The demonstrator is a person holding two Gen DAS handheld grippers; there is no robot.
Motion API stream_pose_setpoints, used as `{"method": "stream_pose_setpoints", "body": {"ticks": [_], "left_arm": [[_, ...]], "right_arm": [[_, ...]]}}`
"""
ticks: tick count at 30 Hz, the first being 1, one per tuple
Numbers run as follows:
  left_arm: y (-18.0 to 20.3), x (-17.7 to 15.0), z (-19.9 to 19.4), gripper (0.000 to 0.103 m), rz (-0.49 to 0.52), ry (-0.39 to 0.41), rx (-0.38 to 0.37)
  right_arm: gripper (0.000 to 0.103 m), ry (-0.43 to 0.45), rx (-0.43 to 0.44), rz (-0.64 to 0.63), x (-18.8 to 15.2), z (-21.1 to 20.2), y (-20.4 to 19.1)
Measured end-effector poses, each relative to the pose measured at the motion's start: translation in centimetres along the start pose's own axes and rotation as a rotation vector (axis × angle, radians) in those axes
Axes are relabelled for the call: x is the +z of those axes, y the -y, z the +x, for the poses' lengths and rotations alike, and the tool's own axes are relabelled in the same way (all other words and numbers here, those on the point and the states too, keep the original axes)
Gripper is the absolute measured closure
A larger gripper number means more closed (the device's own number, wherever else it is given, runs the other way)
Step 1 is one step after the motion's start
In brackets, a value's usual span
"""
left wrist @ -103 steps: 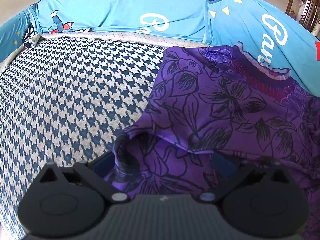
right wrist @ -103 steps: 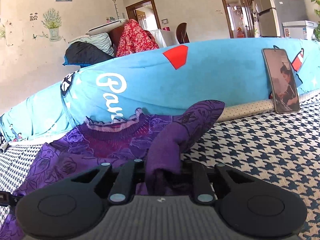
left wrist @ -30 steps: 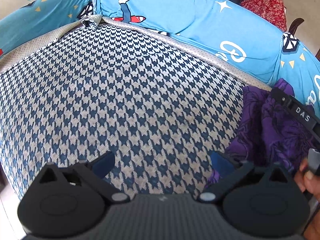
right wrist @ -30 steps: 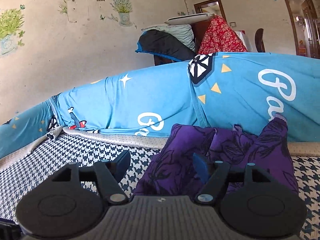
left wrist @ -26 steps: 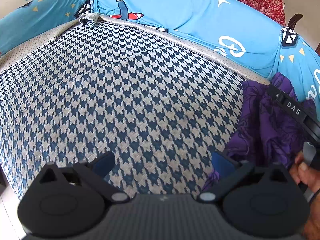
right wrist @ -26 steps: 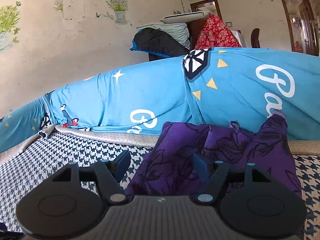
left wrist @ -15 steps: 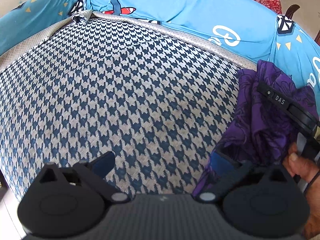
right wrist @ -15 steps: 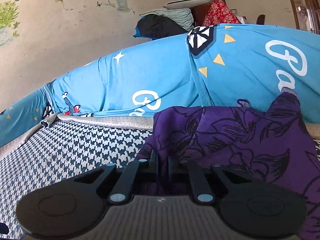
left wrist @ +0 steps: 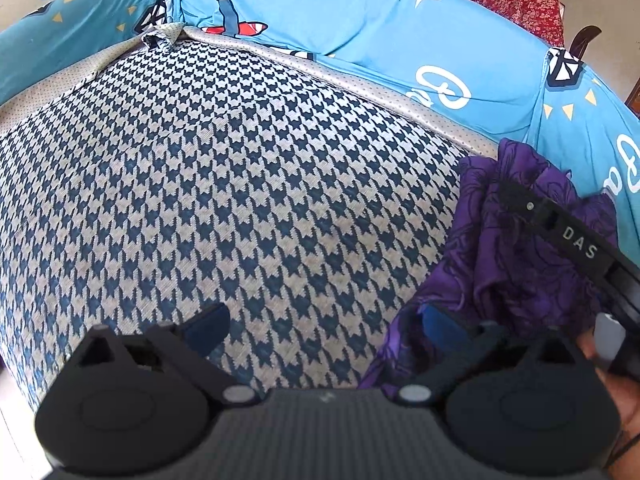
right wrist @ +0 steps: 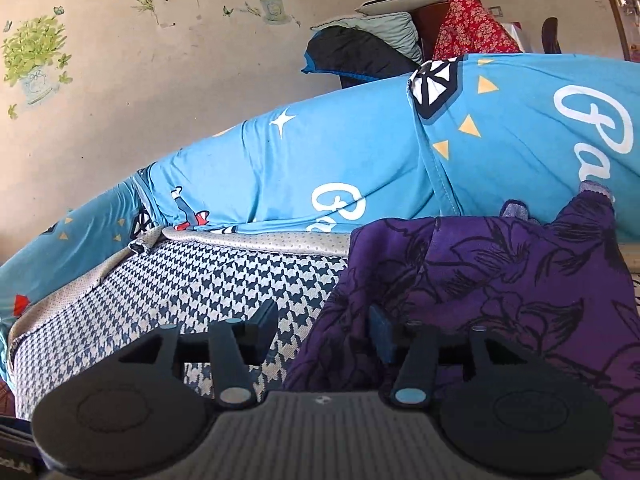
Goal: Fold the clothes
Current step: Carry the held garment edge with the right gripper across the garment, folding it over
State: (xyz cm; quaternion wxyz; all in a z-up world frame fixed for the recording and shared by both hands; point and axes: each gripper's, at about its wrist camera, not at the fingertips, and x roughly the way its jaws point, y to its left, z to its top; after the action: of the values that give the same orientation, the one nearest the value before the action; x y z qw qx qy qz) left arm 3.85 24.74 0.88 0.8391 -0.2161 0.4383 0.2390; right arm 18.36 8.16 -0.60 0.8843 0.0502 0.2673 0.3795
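Observation:
A purple floral garment (right wrist: 500, 280) lies bunched on the houndstooth sofa seat (right wrist: 224, 280) against the blue back cushion. My right gripper (right wrist: 324, 328) is at its left edge with jaws opening. A fold of the cloth hangs between the fingers, and the pads do not press on it. In the left wrist view the garment (left wrist: 520, 264) sits at the right, with the right gripper (left wrist: 576, 240) lying over it. My left gripper (left wrist: 320, 324) stands open over bare seat. Its right finger (left wrist: 440, 320) is at the cloth's edge.
The blue printed cushion cover (left wrist: 360, 40) walls the back and left of the seat (left wrist: 240, 200). A person's hand (left wrist: 616, 384) grips the right tool at the lower right. Behind the sofa, bedding and a red cloth (right wrist: 468, 24) are piled on furniture against the wall.
Half a second ago the right gripper was pinched shut on the garment's edge; now its jaws have parted again. The left gripper stays open and has hardly moved.

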Motion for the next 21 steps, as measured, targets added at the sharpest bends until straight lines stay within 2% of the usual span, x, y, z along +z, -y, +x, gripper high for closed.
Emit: {"method": "stream_pose_setpoints", "body": {"ticks": [8,15,21], "left_arm": [[1.5,-0.6,0.2,0.0,0.058,-0.012,-0.025],[2.6,-1.1,0.2,0.0,0.093,-0.008,-0.027],[3.2,-1.7,0.3,0.0,0.139,-0.002,-0.017]], "right_arm": [[0.049,0.001,-0.089,-0.014,0.0,-5.8,1.2],[0.049,-0.044,-0.181,0.115,-1.6,-10.9,4.6],[0.049,-0.075,-0.234,0.163,-3.1,-15.1,5.3]]}}
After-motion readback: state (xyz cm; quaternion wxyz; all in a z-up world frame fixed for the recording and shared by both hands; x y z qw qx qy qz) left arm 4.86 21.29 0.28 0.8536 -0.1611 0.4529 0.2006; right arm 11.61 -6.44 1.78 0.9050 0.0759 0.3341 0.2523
